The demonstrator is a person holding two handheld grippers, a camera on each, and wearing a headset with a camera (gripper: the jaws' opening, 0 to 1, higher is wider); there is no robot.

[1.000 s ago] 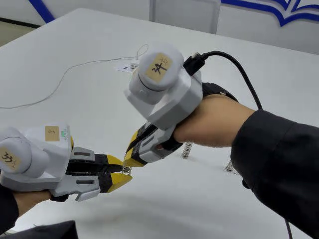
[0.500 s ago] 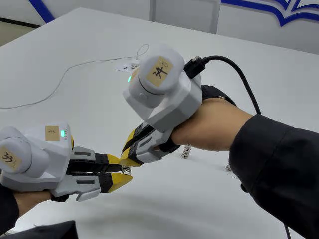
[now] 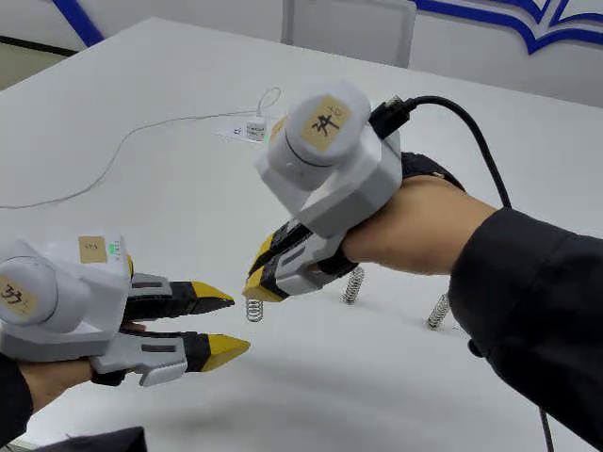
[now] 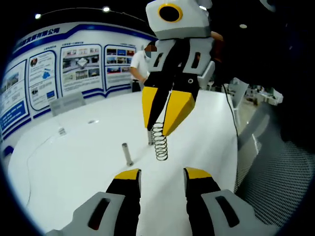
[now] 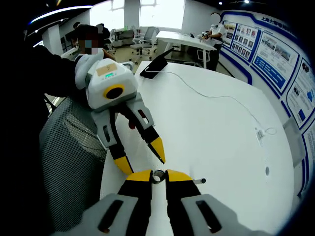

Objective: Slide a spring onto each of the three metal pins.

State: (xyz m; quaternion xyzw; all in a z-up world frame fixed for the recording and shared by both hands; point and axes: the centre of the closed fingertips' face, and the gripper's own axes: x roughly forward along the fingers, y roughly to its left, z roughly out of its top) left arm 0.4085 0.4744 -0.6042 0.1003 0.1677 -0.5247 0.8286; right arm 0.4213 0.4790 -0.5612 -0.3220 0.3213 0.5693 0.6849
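The spring [image 3: 253, 309] stands upright, its top coil pinched between the yellow tips of the right gripper [image 3: 261, 287], which comes down on it from above. That gripper's own view shows the round end of the spring caught between its nearly closed jaws. I cannot tell whether the spring's lower end touches the white table [image 3: 170, 188] or hangs just above it. In the left gripper view a pin [image 4: 127, 154] stands on the table just left of the spring and apart from it. A second pin [image 4: 150, 137] stands close behind the spring, partly hidden by a yellow jaw. The left gripper [image 3: 226, 322] faces the spring from the near side, level with it, its jaws spread wide and holding nothing. Well beyond the spring a thin white cable [image 3: 122, 146] curves across the table to a small tag [image 3: 247, 129].
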